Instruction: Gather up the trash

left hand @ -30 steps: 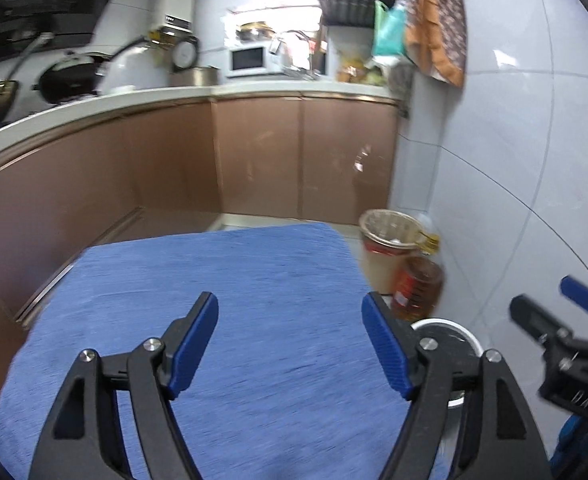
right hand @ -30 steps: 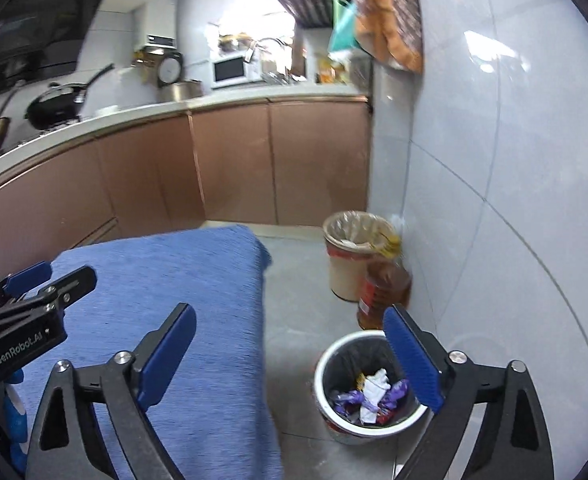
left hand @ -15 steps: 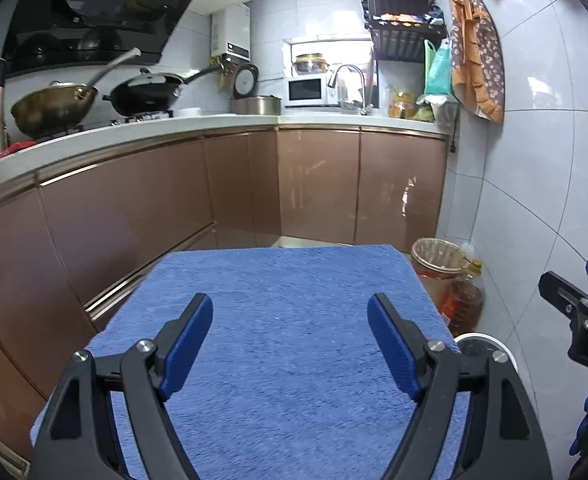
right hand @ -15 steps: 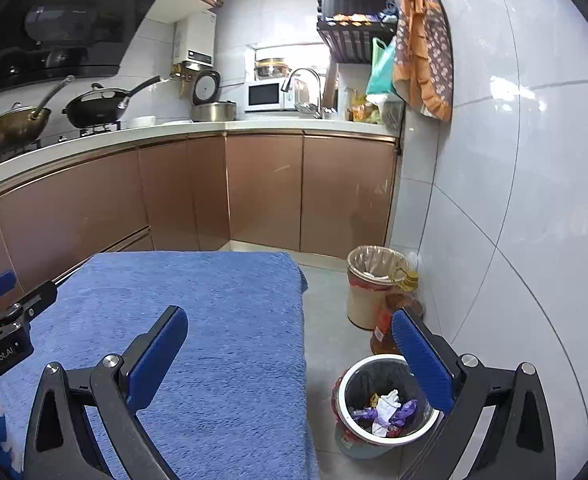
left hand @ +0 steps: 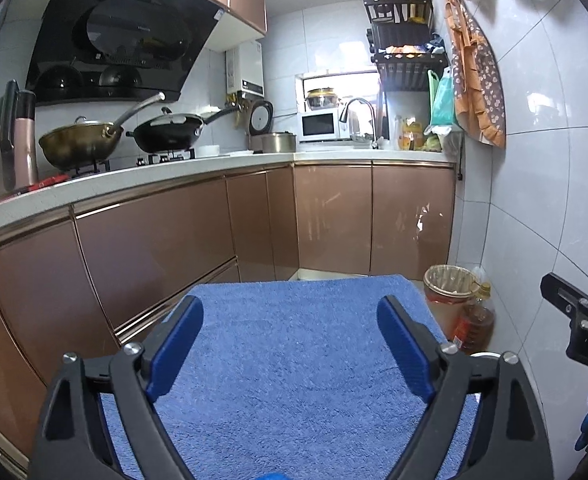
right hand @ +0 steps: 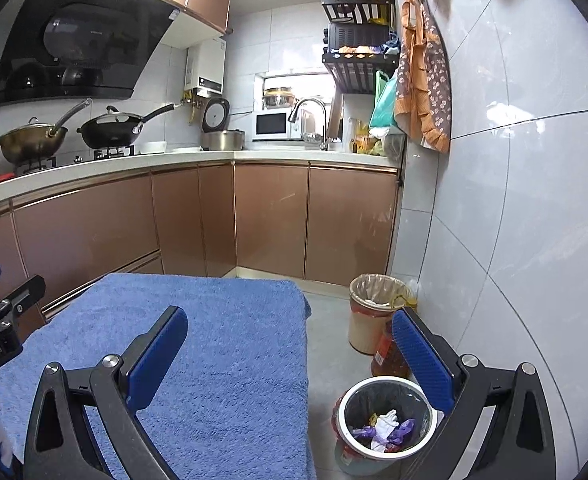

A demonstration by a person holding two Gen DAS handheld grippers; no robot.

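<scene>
Over the blue towel [left hand: 294,360] that covers the work surface, left gripper [left hand: 290,344] hangs with nothing between its pads, jaws opening toward full width; no trash shows on the towel, so it has nothing to grab. Right gripper [right hand: 290,356] sits at the towel's 3 o'clock edge, jaws spread wide and empty, its right finger overlapping the small steel bin [right hand: 386,420] on the floor at 5 o'clock in its view. Trash [right hand: 386,430], white and purple crumpled wrappers, lies inside that bin, probably dropped there since the bin stands just beside the towel for short drops. Taller lined bin [right hand: 374,312] and an oil bottle [right hand: 388,354] stand against the tiled wall at 3 o'clock, beyond the steel bin, out of the working path. Counter [left hand: 174,168] with woks runs along 9 to 12 o'clock, not involved. Judgement: collecting looks finished or nearly so; both grippers empty and raised suggests a rest pose.
</scene>
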